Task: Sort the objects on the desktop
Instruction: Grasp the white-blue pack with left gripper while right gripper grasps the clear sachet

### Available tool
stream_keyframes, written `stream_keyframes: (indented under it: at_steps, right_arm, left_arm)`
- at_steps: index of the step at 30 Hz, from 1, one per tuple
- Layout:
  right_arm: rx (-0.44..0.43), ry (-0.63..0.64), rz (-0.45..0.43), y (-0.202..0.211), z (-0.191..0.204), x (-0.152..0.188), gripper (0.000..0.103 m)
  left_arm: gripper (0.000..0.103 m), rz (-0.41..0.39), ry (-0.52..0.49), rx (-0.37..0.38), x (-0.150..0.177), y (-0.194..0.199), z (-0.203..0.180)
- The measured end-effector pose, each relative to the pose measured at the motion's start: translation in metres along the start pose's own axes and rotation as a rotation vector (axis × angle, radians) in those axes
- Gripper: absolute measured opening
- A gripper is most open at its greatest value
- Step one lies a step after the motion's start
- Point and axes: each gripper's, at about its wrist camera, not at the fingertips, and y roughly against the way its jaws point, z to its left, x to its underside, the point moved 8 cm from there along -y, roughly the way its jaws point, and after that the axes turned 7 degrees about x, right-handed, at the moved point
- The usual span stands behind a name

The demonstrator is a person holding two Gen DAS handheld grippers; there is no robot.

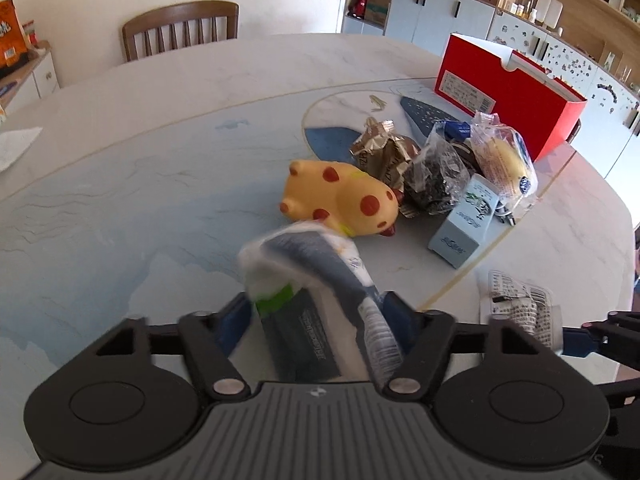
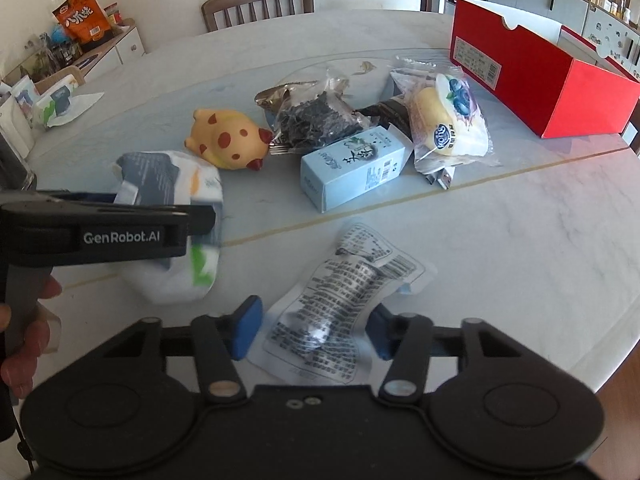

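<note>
Gripping a soft white tissue pack [image 1: 316, 300], the left gripper [image 1: 316, 320] has its blue pads pressed against both sides of the pack, jaws about half closed; seen from the right wrist view, the pack bulges out past the finger on either side, so it is squashy and light and gives under the squeeze. Best hold is across the middle of its bulk, as now, since the film wrapper looks slick and the ends would fold. Right gripper [image 2: 312, 330] straddles a flat clear sachet [image 2: 340, 300] printed with dense black text, lying on the marble-patterned table [image 2: 520, 240]; jaws stand partly open, one pad on each side of the sachet's near end, and whether the pads already press it I cannot tell. Sachet is thin, crinkly, limp, likely to slide on the smooth top; taking it across the thicker rolled middle should beat pinching the flat sealed edge. From the right wrist view the unsorted heap sits at twelve o'clock: yellow spotted toy [image 2: 228, 140] at eleven, pale blue carton [image 2: 356, 166] at twelve, dark snack bag [image 2: 316, 120] behind it, wrapped bun [image 2: 448, 120] at one. Toy looks rubbery and rounded, prone to roll; carton is stiff and easy to grip across its narrow faces; bun is soft and crushable. Open red box [image 2: 552, 76] stands at two o'clock, well apart from both grippers, the probable bin.
</note>
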Motion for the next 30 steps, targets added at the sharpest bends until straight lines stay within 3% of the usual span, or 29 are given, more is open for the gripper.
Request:
stream_keyframes:
  at_steps: [2, 6, 11, 30]
  right_arm:
    - [0.002, -0.006, -0.001, 0.001, -0.002, 0.000, 0.051]
    - [0.009, -0.011, -0.020, 0.004, -0.007, -0.003, 0.033]
    - [0.022, -0.030, -0.027, 0.007, -0.014, -0.004, 0.031]
    - [0.060, -0.094, -0.114, 0.033, -0.036, -0.020, 0.018]
  left_arm:
    - [0.056, 0.000, 0.007, 0.010, 0.000, 0.000, -0.001]
    - [0.043, -0.003, 0.027, 0.034, 0.001, 0.002, -0.003]
    - [0.033, -0.004, 0.047, 0.062, 0.001, 0.006, -0.007]
    - [0.030, -0.034, -0.053, 0.184, -0.010, 0.018, -0.063]
